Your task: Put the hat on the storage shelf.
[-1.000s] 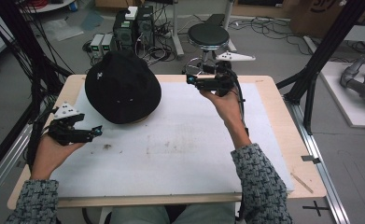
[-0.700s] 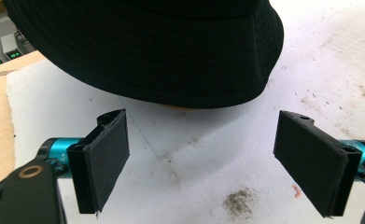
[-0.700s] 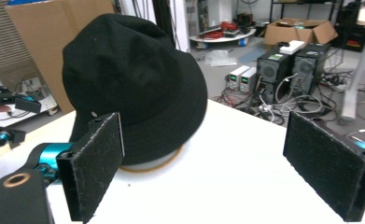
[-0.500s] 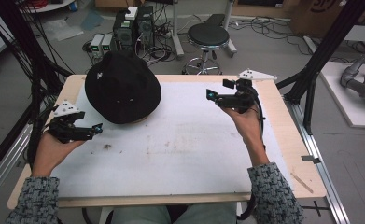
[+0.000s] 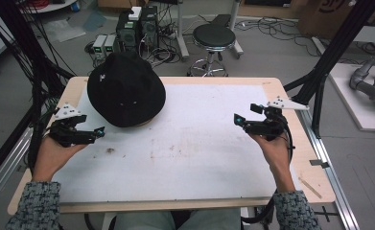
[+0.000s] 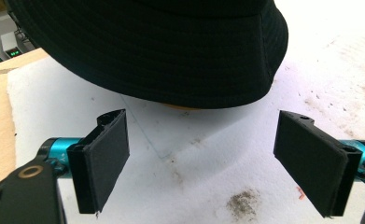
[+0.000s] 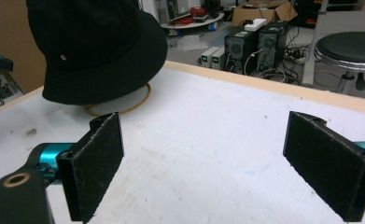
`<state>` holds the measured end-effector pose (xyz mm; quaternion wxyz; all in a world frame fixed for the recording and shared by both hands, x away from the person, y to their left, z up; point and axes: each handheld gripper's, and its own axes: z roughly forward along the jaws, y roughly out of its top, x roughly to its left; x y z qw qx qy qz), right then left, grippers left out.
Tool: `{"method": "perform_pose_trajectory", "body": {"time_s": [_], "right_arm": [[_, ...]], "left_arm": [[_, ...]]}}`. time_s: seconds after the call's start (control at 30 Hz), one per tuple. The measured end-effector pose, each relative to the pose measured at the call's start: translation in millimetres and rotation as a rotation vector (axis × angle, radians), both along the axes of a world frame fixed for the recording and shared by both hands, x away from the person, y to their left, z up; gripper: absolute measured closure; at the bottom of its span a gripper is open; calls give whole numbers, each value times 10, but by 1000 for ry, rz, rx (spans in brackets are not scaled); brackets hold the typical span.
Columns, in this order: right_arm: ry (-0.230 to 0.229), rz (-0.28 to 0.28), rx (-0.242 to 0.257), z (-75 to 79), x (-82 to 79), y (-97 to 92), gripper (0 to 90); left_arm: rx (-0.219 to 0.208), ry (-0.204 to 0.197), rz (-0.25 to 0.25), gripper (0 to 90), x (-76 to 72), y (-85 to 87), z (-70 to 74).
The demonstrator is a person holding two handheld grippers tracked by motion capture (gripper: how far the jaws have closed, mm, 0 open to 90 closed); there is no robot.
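Observation:
A black bucket hat [image 5: 126, 89] sits on the far left of the white mat [image 5: 199, 153], over a round wooden base [image 7: 140, 101] that peeks from under its brim. My left gripper [image 5: 99, 133] hovers just left of and in front of the hat, open. In the left gripper view the hat [image 6: 161, 46] is close ahead beyond the empty gap of that gripper [image 6: 203, 158]. My right gripper [image 5: 238, 120] is held at the right side of the mat, open and empty. In the right gripper view, this gripper [image 7: 208, 163] points across the table toward the hat [image 7: 96, 51].
The wooden table edge [image 5: 314, 167] frames the stained mat. A stool [image 5: 214, 36] and computer cases [image 5: 137, 24] stand on the floor beyond the far edge. Black frame posts [image 5: 333, 52] rise at the table's right and left.
My right gripper has swung from the far middle beside the hat out to the right side and nearer the person. The left gripper has barely shifted.

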<state>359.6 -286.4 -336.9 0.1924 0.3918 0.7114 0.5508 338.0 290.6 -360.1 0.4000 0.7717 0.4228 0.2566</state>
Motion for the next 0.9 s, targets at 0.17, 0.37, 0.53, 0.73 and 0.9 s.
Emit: {"method": "perform_pose_trajectory", "body": {"time_s": [0.17,0.37,0.53,0.73,0.9], "right_arm": [[40,-17,-23,-105,-44,-70,120],[38,-23,-11,-169,-60,-104,120],[50,-24,-14,-223,-43,-110,120],[52,-22,-12,-234,-33,-104,120],[59,-23,-8,-238,-38,-115,120]], "left_arm": [[-5,-7,1,183,-12,-8,4],[-7,-5,-1,184,1,-27,-10],[1,-4,-7,184,4,-25,-5],[0,-3,-4,183,0,-25,-4],[-9,-6,0,183,-5,-11,-5]]}}
